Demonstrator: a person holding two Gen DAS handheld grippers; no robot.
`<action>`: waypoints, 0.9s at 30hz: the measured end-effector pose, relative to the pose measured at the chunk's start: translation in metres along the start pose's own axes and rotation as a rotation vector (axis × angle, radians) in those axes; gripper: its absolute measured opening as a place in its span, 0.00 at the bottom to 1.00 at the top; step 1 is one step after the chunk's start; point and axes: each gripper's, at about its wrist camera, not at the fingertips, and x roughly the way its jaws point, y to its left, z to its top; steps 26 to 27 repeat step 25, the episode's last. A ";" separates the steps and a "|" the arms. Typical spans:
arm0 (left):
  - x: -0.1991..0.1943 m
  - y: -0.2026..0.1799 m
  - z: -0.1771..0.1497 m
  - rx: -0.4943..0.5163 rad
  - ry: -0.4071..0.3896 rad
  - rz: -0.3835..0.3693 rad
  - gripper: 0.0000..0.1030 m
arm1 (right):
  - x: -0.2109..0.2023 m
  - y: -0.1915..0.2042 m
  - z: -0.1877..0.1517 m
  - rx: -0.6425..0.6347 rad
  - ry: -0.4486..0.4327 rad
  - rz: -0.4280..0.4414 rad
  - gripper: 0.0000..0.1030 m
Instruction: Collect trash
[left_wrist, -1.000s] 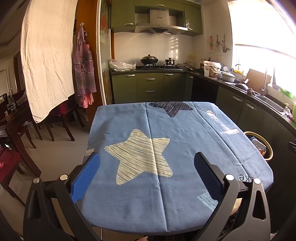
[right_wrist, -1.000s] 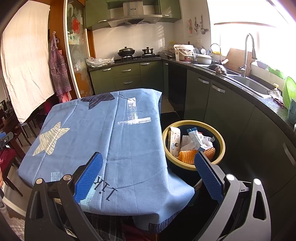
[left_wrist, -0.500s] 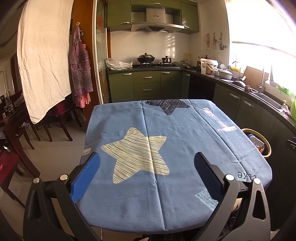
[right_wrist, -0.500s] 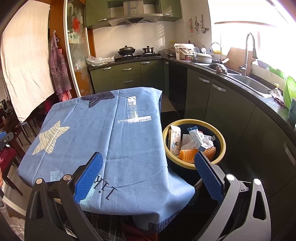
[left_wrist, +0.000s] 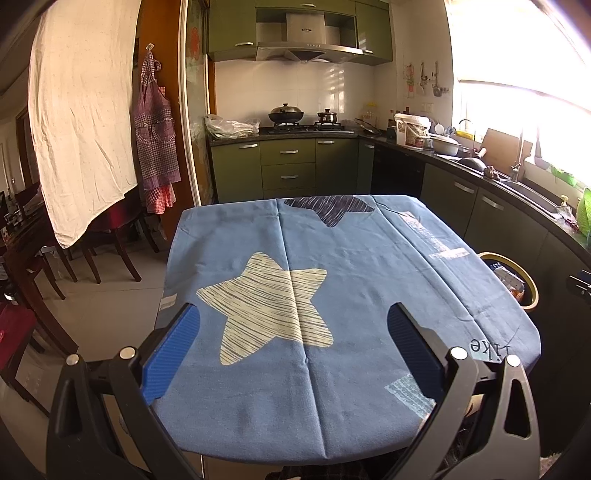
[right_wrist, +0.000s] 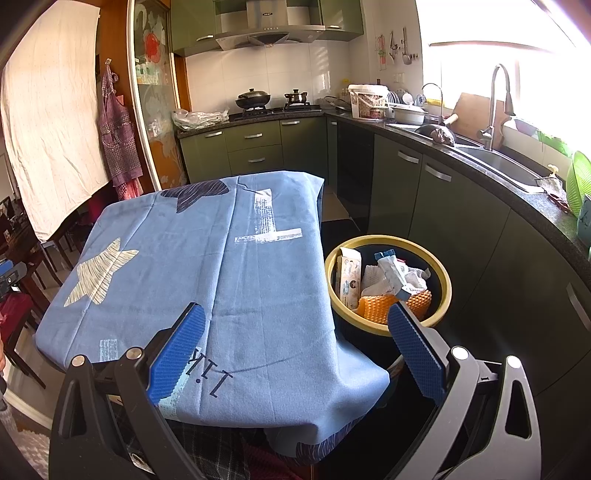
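change: none, table (left_wrist: 332, 369) stays bare | bin (right_wrist: 443, 295) right, full | left gripper (left_wrist: 293, 354), right gripper (right_wrist: 295, 354) released, empty | likely done

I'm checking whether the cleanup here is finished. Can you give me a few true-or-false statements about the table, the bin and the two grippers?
1. The table is covered by a blue cloth printed with stars. True.
2. The bin stands empty. False: it holds a carton, crumpled paper and orange netting.
3. The left gripper is open and holds nothing. True.
4. The right gripper is clamped on a wrapper. False: its jaws stand apart with nothing between them.
5. The bin sits on top of the table. False: it stands lower, beside the table's edge, next to the cabinets.
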 end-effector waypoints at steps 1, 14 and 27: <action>0.000 0.000 0.000 0.001 0.001 -0.001 0.94 | 0.000 0.000 0.000 0.000 0.001 0.000 0.95; 0.001 0.004 0.004 -0.016 -0.041 -0.008 0.94 | 0.004 -0.001 -0.003 0.004 0.008 0.001 0.95; 0.026 0.002 0.017 0.008 0.006 -0.019 0.94 | 0.021 -0.006 0.004 0.012 0.031 -0.001 0.95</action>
